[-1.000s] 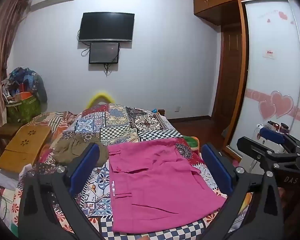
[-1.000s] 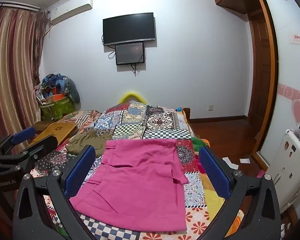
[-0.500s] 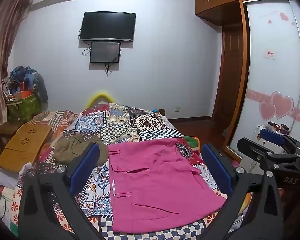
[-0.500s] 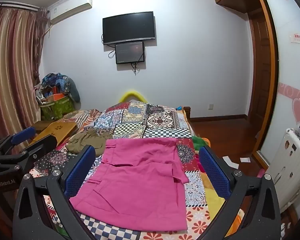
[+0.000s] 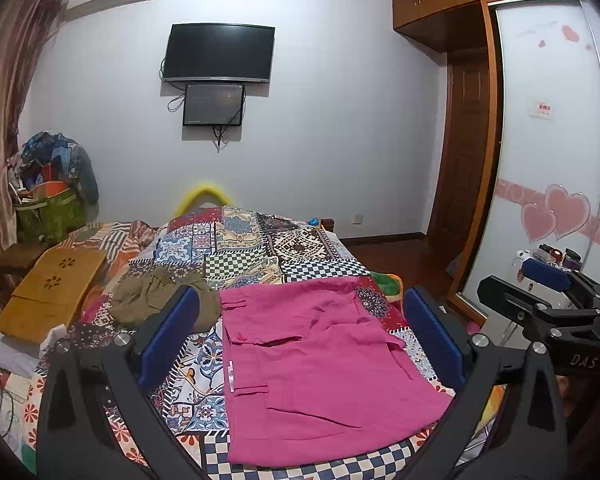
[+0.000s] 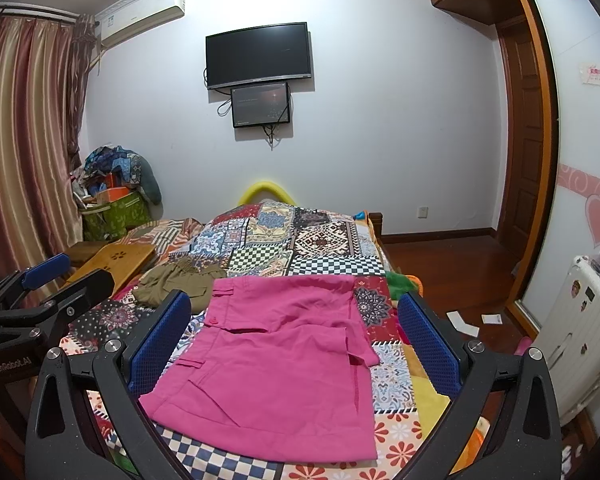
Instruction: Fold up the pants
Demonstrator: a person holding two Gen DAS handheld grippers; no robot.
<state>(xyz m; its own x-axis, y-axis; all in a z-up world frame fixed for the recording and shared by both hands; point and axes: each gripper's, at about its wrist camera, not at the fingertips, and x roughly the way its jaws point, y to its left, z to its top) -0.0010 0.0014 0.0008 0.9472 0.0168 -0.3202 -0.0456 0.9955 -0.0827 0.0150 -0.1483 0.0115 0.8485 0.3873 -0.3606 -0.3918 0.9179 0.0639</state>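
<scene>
Pink pants (image 5: pixel 316 368) lie flat on the patchwork bedspread (image 5: pixel 240 248), near the bed's front edge; they also show in the right wrist view (image 6: pixel 284 364). My left gripper (image 5: pixel 300 328) is open and empty, held above and in front of the pants. My right gripper (image 6: pixel 296 332) is open and empty, likewise held above them. Each gripper shows in the other's view: the right one at the right edge (image 5: pixel 540 304), the left one at the left edge (image 6: pixel 44 300).
An olive garment (image 5: pixel 160 300) lies left of the pink pants. A wooden lap tray (image 5: pixel 52 292) sits at the bed's left. A green bag with clothes (image 6: pixel 116 208) stands by the curtain. A white suitcase (image 6: pixel 580 340) stands at the right.
</scene>
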